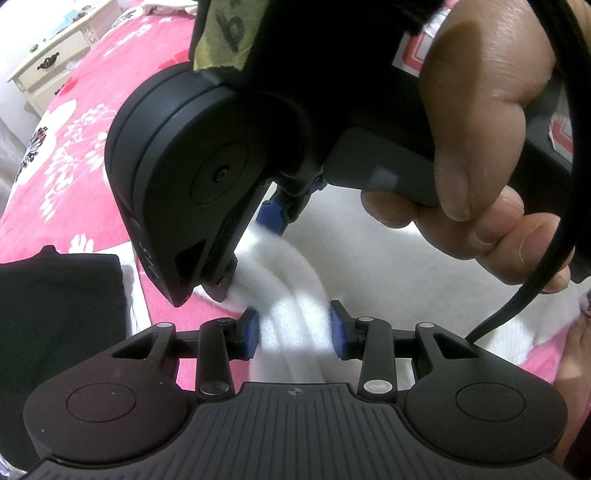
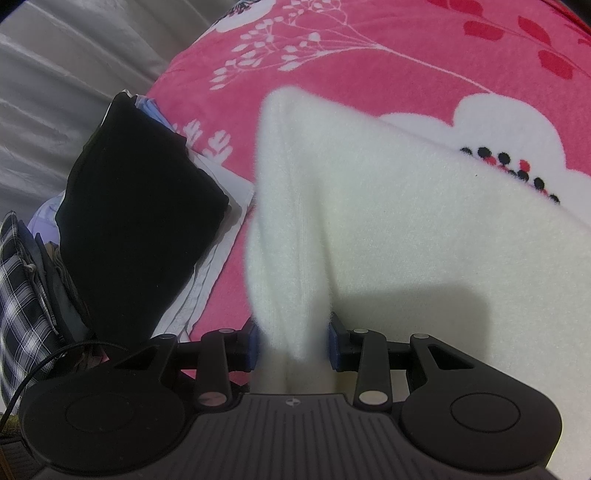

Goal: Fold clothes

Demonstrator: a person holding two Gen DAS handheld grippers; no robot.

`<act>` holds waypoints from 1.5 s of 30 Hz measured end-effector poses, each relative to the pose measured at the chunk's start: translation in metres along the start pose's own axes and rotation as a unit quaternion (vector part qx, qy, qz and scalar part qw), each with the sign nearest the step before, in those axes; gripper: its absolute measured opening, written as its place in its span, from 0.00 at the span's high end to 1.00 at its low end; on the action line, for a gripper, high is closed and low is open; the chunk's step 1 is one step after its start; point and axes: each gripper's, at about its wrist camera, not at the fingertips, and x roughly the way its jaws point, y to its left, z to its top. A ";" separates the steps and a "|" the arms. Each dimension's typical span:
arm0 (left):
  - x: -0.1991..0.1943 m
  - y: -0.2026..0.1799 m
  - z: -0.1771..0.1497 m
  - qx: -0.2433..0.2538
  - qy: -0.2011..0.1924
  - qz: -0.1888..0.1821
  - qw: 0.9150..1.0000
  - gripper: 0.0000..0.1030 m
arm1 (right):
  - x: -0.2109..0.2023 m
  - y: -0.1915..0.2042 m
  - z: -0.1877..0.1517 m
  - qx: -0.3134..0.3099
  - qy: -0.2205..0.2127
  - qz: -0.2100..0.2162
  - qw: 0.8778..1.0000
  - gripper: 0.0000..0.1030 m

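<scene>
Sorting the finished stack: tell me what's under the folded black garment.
Under the folded black garment lie pale folded pieces, only their edges showing, on the pink floral blanket. How many, and what they are, is covered.

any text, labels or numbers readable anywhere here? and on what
Nothing reads cleanly.
Olive tape on top of the right gripper: large black marks, cropped, unreadable.
Side of the right gripper's body: faint embossed marks, too dim to read.
Red-and-white label behind the hand: no letters legible.
Right wrist view: no text.

Pink floral bedspread (image 2: 369, 74); cream drawer unit (image 1: 51, 62); perhaps grey curtain (image 2: 66, 74).
</scene>
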 end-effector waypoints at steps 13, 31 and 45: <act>-0.038 0.112 -0.043 -0.143 -0.058 -0.162 0.975 0.54 | 0.000 -0.006 -0.004 0.003 -0.011 0.013 1.000 0.63; 0.124 0.176 -0.001 -0.402 -0.062 -0.202 0.891 0.36 | 0.000 0.001 -0.020 -0.030 -0.054 0.006 0.998 0.63; 0.137 0.150 0.022 -0.381 -0.068 -0.209 0.898 0.60 | -0.007 0.002 -0.025 -0.036 -0.070 0.006 0.997 0.67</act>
